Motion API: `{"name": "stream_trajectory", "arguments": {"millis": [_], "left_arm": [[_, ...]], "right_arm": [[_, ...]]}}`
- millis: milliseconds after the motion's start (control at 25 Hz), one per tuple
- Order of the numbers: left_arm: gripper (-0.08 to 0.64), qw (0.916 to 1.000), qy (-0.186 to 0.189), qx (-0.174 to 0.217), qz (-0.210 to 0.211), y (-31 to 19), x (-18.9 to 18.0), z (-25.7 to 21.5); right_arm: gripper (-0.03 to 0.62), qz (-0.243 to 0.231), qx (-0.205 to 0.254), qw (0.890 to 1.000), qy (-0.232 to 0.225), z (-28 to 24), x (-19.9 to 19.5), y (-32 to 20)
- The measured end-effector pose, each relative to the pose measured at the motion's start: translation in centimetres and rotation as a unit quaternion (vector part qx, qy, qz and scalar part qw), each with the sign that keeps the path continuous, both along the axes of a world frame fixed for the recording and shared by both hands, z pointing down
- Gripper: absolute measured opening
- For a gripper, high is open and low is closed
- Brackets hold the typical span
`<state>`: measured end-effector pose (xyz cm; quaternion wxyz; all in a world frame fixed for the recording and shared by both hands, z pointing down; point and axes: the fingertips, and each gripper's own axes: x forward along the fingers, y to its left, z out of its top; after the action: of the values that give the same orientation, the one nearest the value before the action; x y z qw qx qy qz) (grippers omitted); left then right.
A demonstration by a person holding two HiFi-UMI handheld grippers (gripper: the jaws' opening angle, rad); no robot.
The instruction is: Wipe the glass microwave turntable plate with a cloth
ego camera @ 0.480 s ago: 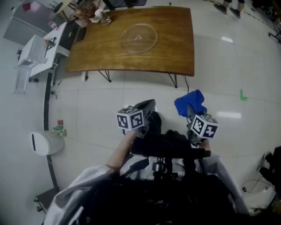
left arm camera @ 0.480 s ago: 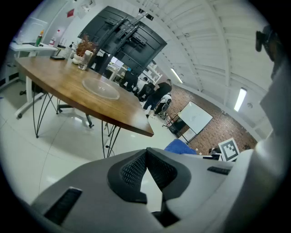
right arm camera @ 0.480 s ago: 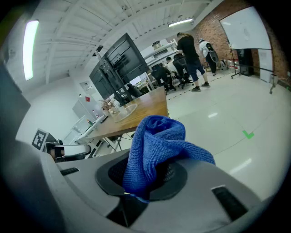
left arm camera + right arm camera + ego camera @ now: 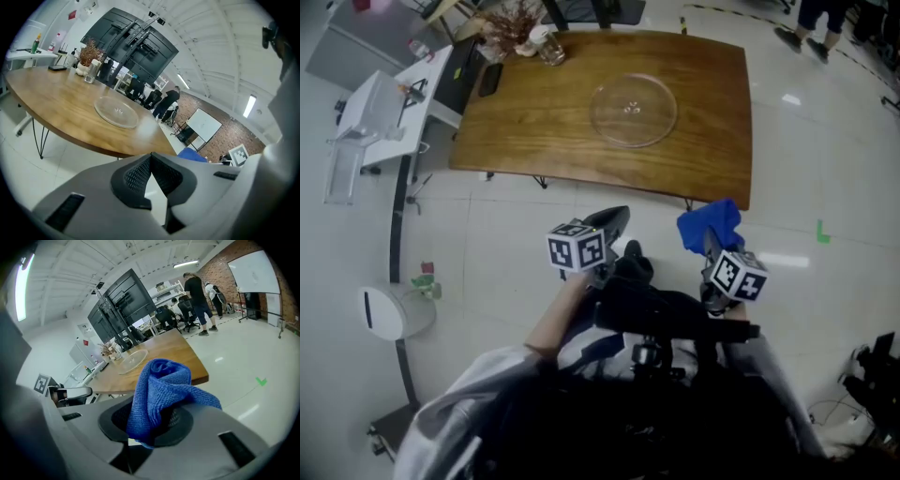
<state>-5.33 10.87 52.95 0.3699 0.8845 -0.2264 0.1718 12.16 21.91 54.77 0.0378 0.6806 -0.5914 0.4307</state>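
Observation:
The clear glass turntable plate [image 4: 633,110] lies flat on the wooden table [image 4: 534,122], right of its middle; it also shows in the left gripper view as the plate [image 4: 116,111] and in the right gripper view as the plate [image 4: 132,359]. My right gripper [image 4: 710,236] is shut on a bunched blue cloth [image 4: 709,225], held in the air short of the table's near edge; the cloth [image 4: 159,392] fills its jaws. My left gripper [image 4: 614,218] is shut and empty, its jaws meeting at the tip, also over the floor before the table.
A glass jar [image 4: 550,49] and dried flowers [image 4: 511,21] stand at the table's far left corner, with a dark phone-like object [image 4: 490,79] beside. A white desk [image 4: 380,117] stands left of the table. People [image 4: 198,305] walk and sit beyond the table. A white bin [image 4: 391,312] sits on the floor.
The table and plate have shifted nearer and lower in the head view as I move toward them. Both grippers keep their hold and pose.

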Motion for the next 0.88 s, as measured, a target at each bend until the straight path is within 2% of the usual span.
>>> {"name": "stream_trajectory", "arguments": {"millis": [160,360,640,880], "left_arm": [[-0.005,1.0000,0.005,0.004,0.000,-5.1,-1.5,-0.1],[-0.005,0.9998,0.012,0.001,0.014,-9.0,-2.3,0.3],[-0.005,0.9995,0.012,-0.020,0.023,-9.9,-2.0,1.9],[-0.005,0.9995,0.013,-0.028,-0.010,-11.5,-2.1,2.2]], "right_arm": [[0.083,-0.007,0.002,1.000,0.002,-0.1,-2.4,-4.4],[0.083,0.004,0.013,1.000,0.004,-0.5,-3.7,-7.7],[0.083,0.008,0.020,1.000,0.008,-1.0,-3.5,-8.7],[0.083,0.004,0.001,1.000,0.003,-0.4,-2.4,-10.2]]}}
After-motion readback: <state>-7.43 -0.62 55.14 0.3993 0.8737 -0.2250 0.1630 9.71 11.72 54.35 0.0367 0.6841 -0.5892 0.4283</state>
